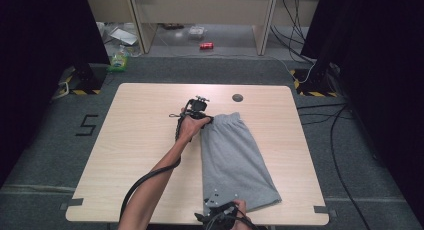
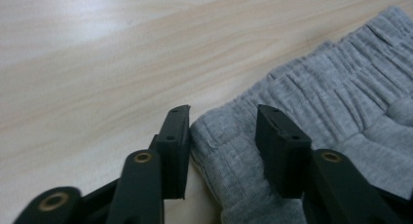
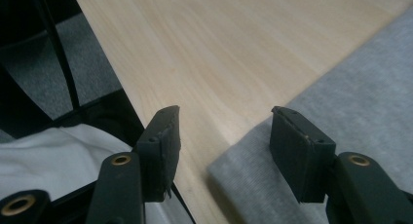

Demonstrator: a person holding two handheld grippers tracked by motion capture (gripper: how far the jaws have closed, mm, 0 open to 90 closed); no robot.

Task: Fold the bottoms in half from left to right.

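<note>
A pair of grey shorts [image 1: 235,155] lies flat on the light wooden table [image 1: 145,135], waistband at the far end and leg hem near the front edge. My left gripper [image 1: 207,119] is at the waistband's left corner. In the left gripper view its jaws [image 2: 223,112] straddle that gathered corner of the shorts [image 2: 341,87], and the cloth between them still lies flat. My right gripper [image 1: 215,204] is at the near left hem corner by the table's front edge. In the right gripper view it [image 3: 224,112] stands open, with the hem corner [image 3: 253,170] low between the jaws.
A round cable grommet [image 1: 237,97] sits in the table's far edge. On the floor beyond are a red can [image 1: 206,45] and clutter at the far left. Black cables [image 1: 335,140] run along the right side. Black stand bases flank the far corners.
</note>
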